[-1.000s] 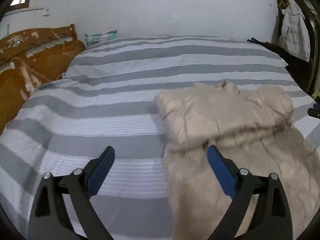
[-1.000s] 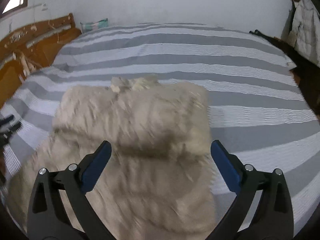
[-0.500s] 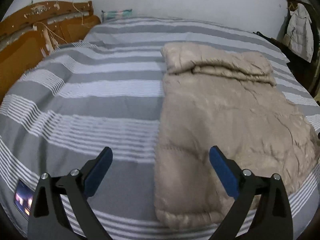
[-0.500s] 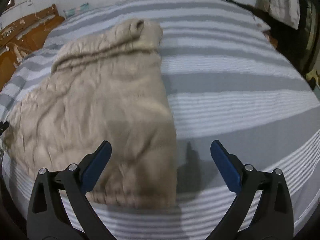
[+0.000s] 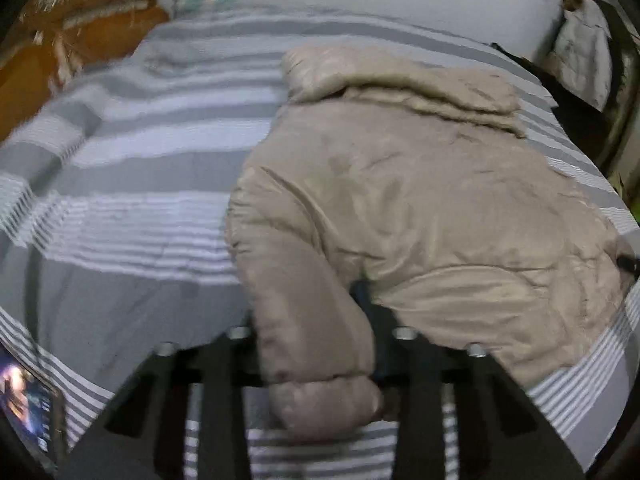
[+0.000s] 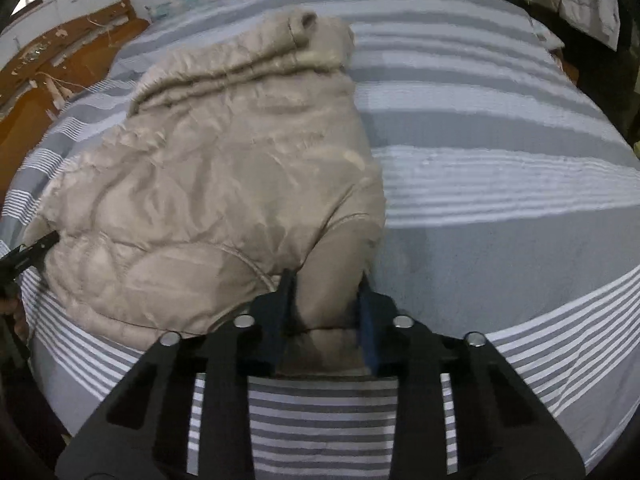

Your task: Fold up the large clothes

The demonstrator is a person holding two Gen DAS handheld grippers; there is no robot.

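Left wrist: we find the coat (image 5: 420, 200) lying on the striped bed (image 5: 132, 184), top folded over; the left gripper (image 5: 316, 320) has just closed, pinching the near left corner. Right wrist: the right gripper (image 6: 326, 300) has likewise just closed, blue pads (image 6: 366, 312) clamping the near right corner.

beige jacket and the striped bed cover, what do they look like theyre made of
Beige jacket: probably a thin synthetic shell over soft padding; it has a slight sheen, fine crinkles, stitched quilt lines and puffy folds.

Striped bed cover: looks like matte woven fabric, perhaps cotton; grey and white bands with no shine and a fine ribbed texture. Blur leaves the weave uncertain.
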